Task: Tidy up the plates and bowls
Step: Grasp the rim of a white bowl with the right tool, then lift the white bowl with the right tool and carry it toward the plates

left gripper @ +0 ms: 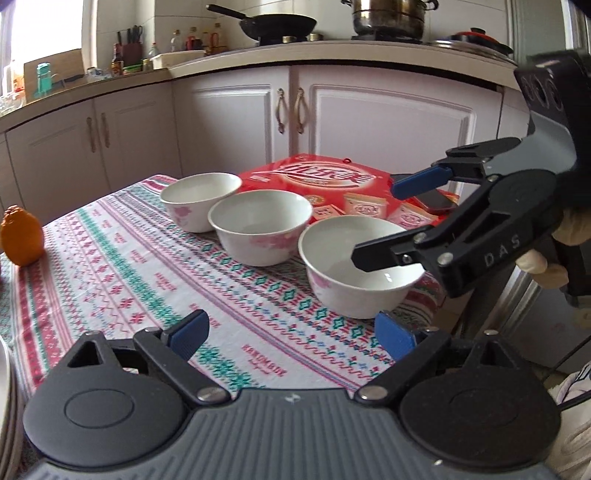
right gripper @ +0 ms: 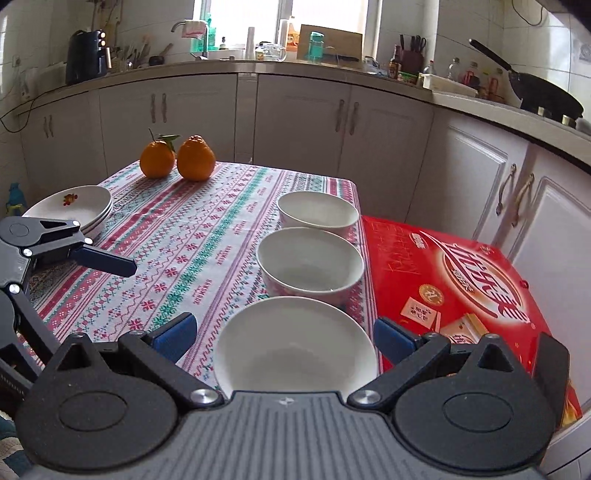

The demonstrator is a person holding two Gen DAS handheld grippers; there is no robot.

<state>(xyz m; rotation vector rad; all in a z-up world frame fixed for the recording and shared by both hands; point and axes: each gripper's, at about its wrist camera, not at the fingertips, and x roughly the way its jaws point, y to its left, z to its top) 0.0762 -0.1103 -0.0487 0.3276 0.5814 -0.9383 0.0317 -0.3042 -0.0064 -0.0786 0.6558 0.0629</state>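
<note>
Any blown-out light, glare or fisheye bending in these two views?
Left wrist view: window at top left is blown out, cabinets bow. Right wrist view: window is overexposed, counter edge curves, red box shows glare; bowls are sharp.

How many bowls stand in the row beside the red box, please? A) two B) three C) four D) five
B: three white bowls line up along the table edge by the red box: the nearest between the right claw's open fingers, the middle, and the far one.
</note>
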